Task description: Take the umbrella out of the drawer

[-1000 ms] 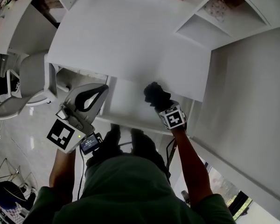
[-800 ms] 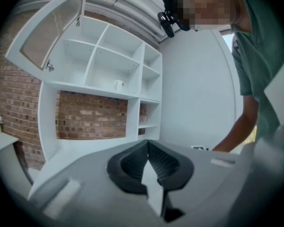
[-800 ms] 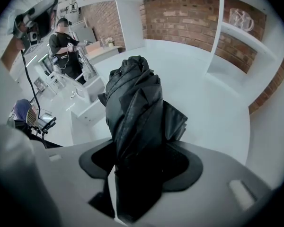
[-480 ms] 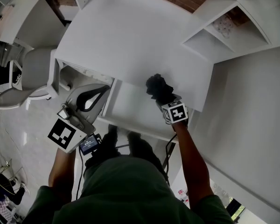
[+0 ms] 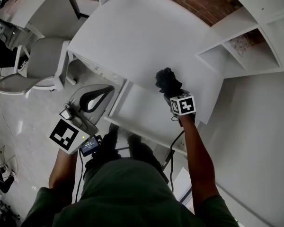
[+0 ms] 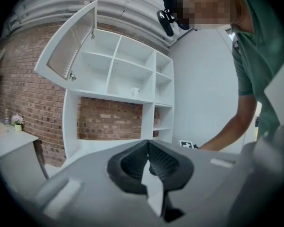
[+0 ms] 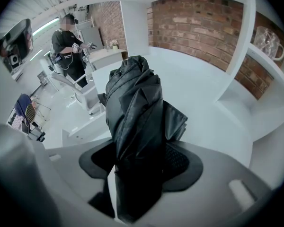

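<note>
A black folded umbrella [image 5: 166, 81] stands up out of my right gripper [image 5: 173, 93], which is shut on it; its marker cube faces up. The umbrella hangs over the line where the open white drawer [image 5: 141, 111] meets the desk top [image 5: 146, 37]. In the right gripper view the umbrella [image 7: 132, 108] fills the space between the jaws of the right gripper [image 7: 137, 161], both pads pressed to its fabric. My left gripper [image 5: 106, 88] hovers at the drawer's left corner, shut and holding nothing; in its own view the left gripper's [image 6: 146, 144] tips meet.
A grey chair [image 5: 42, 67] stands left of the desk. White shelving [image 5: 248, 41] rises at the right against a brick wall. The right gripper view shows glasses [image 7: 267, 39] on a shelf and a person [image 7: 68, 41] far off.
My right gripper has carried the umbrella up and away from the drawer's inside toward the desk top's edge. The left gripper has drifted a little beside the drawer, still shut.
</note>
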{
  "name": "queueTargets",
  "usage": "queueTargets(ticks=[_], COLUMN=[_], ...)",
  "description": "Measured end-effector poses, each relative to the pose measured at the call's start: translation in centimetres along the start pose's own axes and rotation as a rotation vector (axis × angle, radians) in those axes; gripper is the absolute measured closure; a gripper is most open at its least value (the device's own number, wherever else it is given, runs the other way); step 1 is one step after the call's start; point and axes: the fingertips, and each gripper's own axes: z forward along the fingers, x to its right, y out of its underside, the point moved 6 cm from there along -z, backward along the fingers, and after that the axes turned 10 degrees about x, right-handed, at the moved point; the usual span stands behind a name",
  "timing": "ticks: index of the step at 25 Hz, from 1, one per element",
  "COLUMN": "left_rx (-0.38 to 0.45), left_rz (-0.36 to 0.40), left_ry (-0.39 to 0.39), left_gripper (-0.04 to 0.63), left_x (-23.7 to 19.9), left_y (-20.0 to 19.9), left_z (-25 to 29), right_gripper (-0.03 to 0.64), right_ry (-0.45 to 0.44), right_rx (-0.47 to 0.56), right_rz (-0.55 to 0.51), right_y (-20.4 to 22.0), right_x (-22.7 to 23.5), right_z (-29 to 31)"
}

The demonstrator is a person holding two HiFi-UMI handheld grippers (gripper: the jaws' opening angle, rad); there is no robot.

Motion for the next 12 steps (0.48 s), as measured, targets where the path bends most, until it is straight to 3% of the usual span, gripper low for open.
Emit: queueTargets(ticks=[12], left_rx=[-0.001], left_rz=[-0.016], left_ry=[-0.100], left_gripper=[0.595], left_x=[-1.9], left_y=[0.5], left_z=[-4.0], right_gripper=[0.339], right_ry=[0.011], right_rx=[-0.052], right_rz=[-0.004], right_y=[-3.2], right_x=[0.9], right_z=[4.8])
